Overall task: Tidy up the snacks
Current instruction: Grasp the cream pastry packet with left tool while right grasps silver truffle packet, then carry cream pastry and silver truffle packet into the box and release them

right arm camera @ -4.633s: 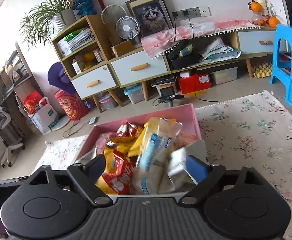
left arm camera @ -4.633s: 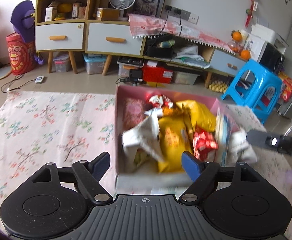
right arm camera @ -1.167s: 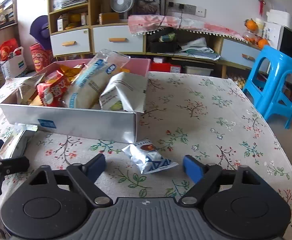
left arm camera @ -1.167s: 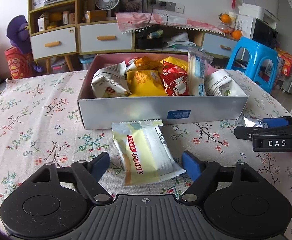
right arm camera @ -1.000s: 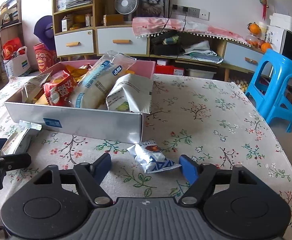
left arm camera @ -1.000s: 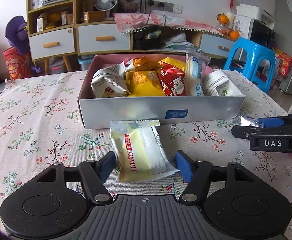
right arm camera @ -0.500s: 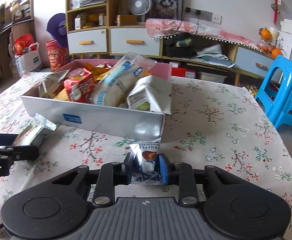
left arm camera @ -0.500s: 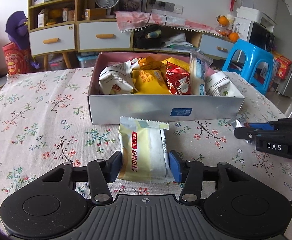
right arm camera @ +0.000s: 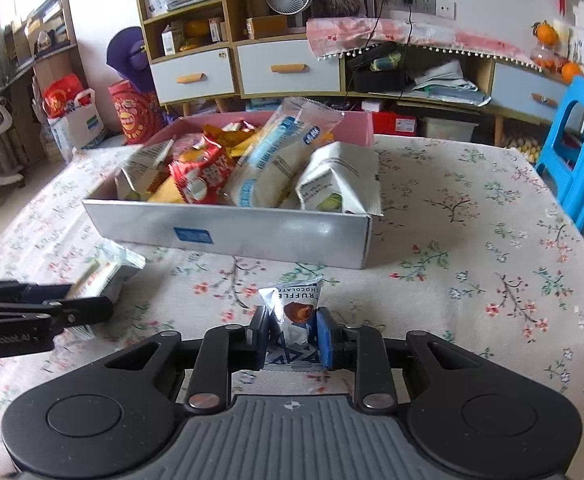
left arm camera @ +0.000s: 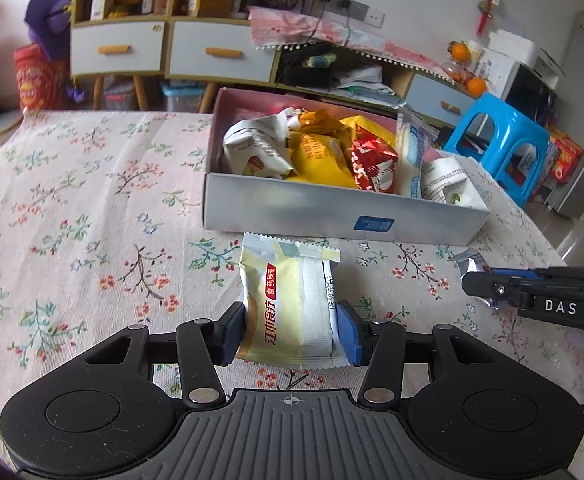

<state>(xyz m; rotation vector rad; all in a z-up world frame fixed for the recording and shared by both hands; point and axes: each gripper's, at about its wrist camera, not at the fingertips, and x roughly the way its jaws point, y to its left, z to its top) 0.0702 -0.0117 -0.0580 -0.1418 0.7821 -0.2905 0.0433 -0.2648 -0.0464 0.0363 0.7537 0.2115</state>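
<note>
Several snack packets (left arm camera: 324, 152), maybe seven, crowd box (left arm camera: 332, 210).

yellow-white snack packet (left arm camera: 288, 308): clamped, before box | silver truffle packet (right arm camera: 294, 320): clamped upright | snack box (left arm camera: 332, 208): full

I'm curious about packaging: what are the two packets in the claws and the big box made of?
Yellow-white packet: looks like matte plastic film, with crimped zigzag ends. Truffle packet: shiny, silvery, probably metallised foil film. Box: likely cardboard, straight folded walls, silver-grey outside, pink inside.
</note>
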